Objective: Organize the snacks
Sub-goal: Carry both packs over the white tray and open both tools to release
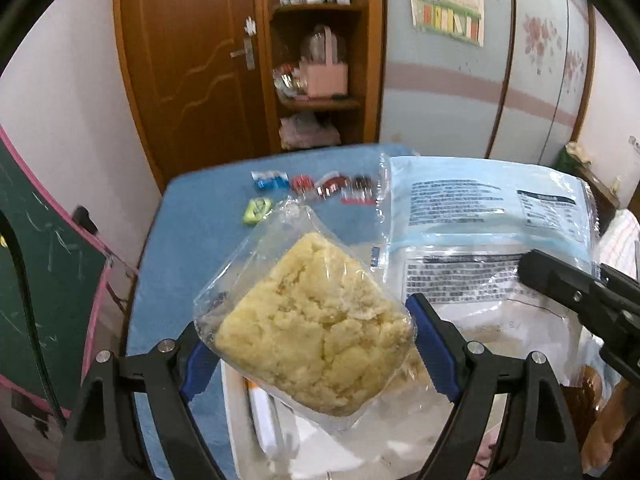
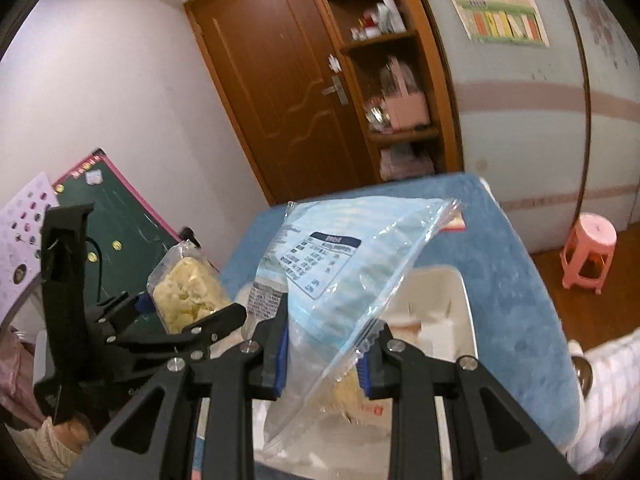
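Note:
My left gripper [image 1: 308,344] is shut on a clear packet of crumbly yellow cake [image 1: 316,336] and holds it above a white box [image 1: 240,420]. The packet also shows in the right wrist view [image 2: 186,294], left of my right gripper. My right gripper [image 2: 322,364] is shut on a large clear and light-blue snack bag [image 2: 332,276] with printed text, held up over the white box [image 2: 452,308]. In the left wrist view the bag [image 1: 480,224] fills the right side, with the right gripper's black finger [image 1: 560,280] on it.
Several small wrapped snacks lie on the blue table [image 1: 208,216]: a blue one [image 1: 271,181], red ones [image 1: 332,186] and a green one [image 1: 258,210]. A green chalkboard [image 1: 36,248] leans at the left. A door, shelves and a pink stool [image 2: 588,252] stand beyond.

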### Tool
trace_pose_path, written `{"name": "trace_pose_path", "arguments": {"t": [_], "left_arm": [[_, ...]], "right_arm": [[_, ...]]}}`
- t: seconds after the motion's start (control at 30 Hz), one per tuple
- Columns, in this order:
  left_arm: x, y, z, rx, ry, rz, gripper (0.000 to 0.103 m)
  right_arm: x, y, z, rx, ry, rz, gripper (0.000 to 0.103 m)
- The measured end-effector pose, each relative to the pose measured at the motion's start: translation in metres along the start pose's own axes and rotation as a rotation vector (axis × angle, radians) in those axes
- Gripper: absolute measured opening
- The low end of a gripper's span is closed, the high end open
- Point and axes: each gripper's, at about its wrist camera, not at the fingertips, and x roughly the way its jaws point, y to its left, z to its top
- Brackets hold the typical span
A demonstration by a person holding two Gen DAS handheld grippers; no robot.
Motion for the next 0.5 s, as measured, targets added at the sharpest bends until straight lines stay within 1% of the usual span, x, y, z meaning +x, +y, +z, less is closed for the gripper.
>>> {"name": "trace_pose_path", "arguments": {"t": [0.1,0.2,0.27,0.37,0.4,0.43,0.47,0.5], "left_arm": [[0.017,0.000,-0.010,0.007,0.045,0.037,0.084],[0.029,0.001,-0.016,-0.007,0.085,0.035,0.084],[0.034,0.001,-0.019,-0.014,0.099,0.049,0.085],[0.038,0.002,-0.020,-0.026,0.107,0.073,0.086],[0.039,0.003,-0.020,-0.036,0.108,0.073,0.087],[0.040,0.004,-0.020,-0.051,0.113,0.071,0.088],[0.042,0.005,-0.020,-0.062,0.118,0.066,0.090],[0.043,0.006,-0.020,-0.073,0.125,0.060,0.090]], "right_arm": [[0.016,-0.008,-0.010,0.030,0.065,-0.009,0.027],[0.025,-0.010,-0.019,0.054,0.102,0.000,0.027],[0.031,-0.010,-0.023,0.062,0.121,0.002,0.028],[0.044,-0.011,-0.022,0.068,0.152,-0.003,0.032],[0.048,-0.010,-0.021,0.064,0.157,-0.015,0.035],[0.050,-0.008,-0.020,0.053,0.157,-0.037,0.043],[0.050,-0.007,-0.019,0.048,0.156,-0.051,0.056],[0.050,-0.006,-0.018,0.045,0.149,-0.058,0.062]]}}
